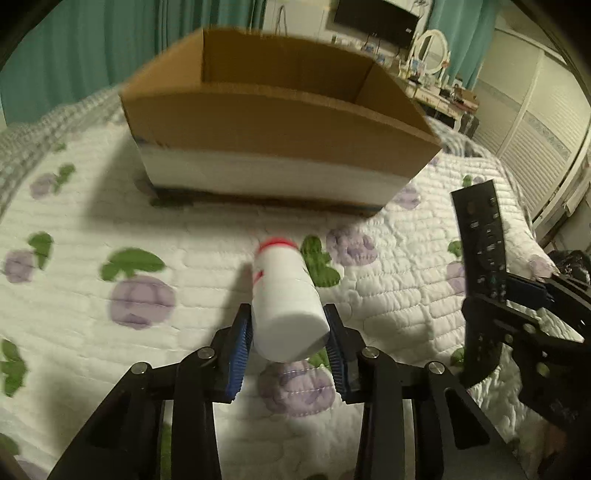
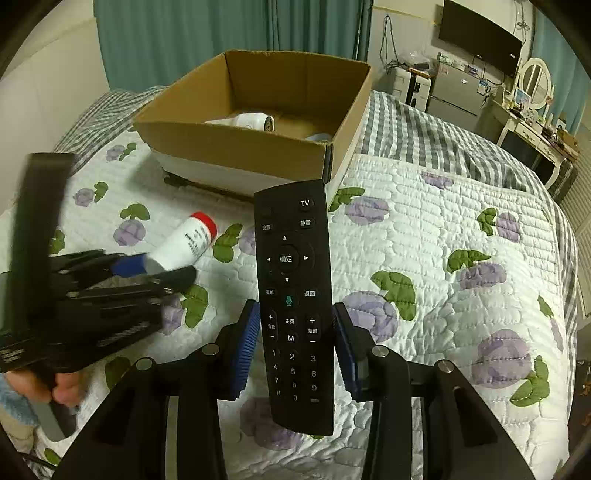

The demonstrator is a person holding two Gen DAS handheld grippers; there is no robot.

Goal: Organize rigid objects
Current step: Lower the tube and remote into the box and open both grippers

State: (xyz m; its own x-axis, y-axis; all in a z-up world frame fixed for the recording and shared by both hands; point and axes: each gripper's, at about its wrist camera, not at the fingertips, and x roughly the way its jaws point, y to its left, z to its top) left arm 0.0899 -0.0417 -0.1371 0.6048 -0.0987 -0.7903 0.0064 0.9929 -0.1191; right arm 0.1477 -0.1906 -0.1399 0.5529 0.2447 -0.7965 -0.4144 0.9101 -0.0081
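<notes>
A floral quilt [image 2: 424, 206] covers the bed; teal curtains [image 2: 177, 40] hang behind; a dark television [image 2: 480, 35] (wall-mounted) faces an oval mirror [image 2: 535, 77].

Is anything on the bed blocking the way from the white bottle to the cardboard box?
Nothing visible does. Only bare quilt lies between the white bottle and the cardboard box.

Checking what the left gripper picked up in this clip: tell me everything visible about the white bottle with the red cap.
The white bottle is a small, smooth, plastic-looking cylinder with a red cap and printed text on its side. The left gripper is shut on it near its flat base, blue pads pressing both sides. It points cap-forward toward the cardboard box, seemingly raised above the floral quilt. Nothing else touches it.
</notes>
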